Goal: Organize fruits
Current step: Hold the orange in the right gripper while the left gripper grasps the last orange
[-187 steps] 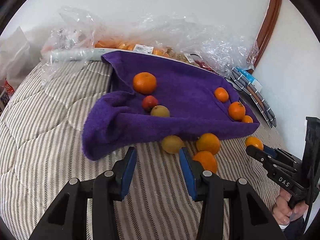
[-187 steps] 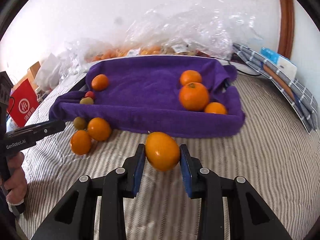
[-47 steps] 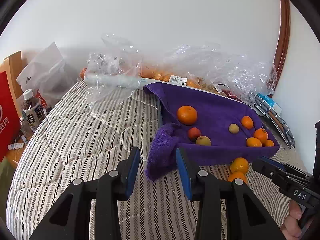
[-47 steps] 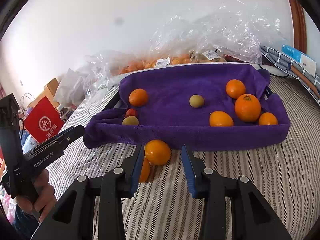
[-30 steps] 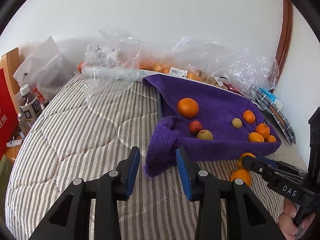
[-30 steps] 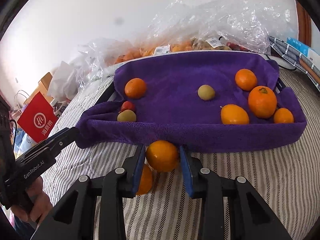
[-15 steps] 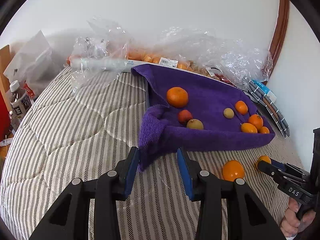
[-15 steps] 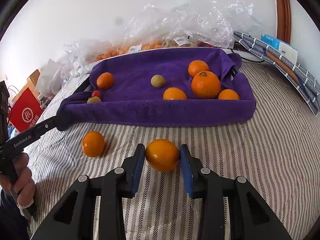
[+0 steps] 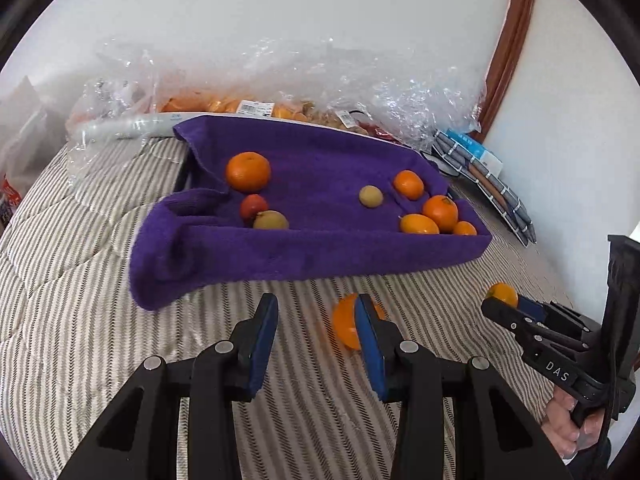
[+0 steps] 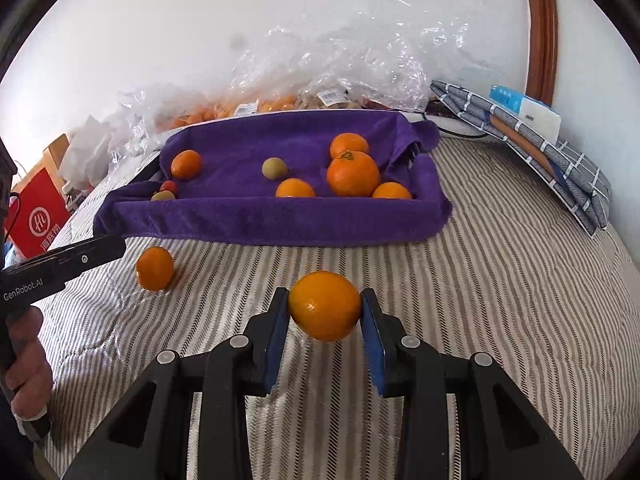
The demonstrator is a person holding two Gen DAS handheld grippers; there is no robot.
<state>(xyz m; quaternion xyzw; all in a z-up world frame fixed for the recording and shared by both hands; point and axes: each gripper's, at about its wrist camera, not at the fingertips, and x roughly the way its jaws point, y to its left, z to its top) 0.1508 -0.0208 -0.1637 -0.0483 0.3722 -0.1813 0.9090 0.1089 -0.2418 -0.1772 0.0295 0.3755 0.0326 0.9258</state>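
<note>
A purple towel-lined tray [image 9: 320,248] [image 10: 260,216] on the striped bed holds several oranges and small fruits. My right gripper [image 10: 325,309] is shut on an orange [image 10: 324,306], held above the bed in front of the tray; it also shows in the left wrist view [image 9: 504,300] with the orange [image 9: 502,294] at its tips. My left gripper [image 9: 316,320] is open and empty. A loose orange [image 9: 346,326] [image 10: 155,268] lies on the bed just behind its right finger [image 9: 370,340].
Clear plastic bags of fruit [image 9: 320,96] [image 10: 320,80] lie behind the tray by the wall. Folded grey cloths and a box [image 10: 532,136] sit at the right. A red bag [image 10: 36,220] stands at the left edge.
My right gripper closed on the orange by the tray's front and drew it back from the tray. My left gripper has swung right and come close to the loose orange.
</note>
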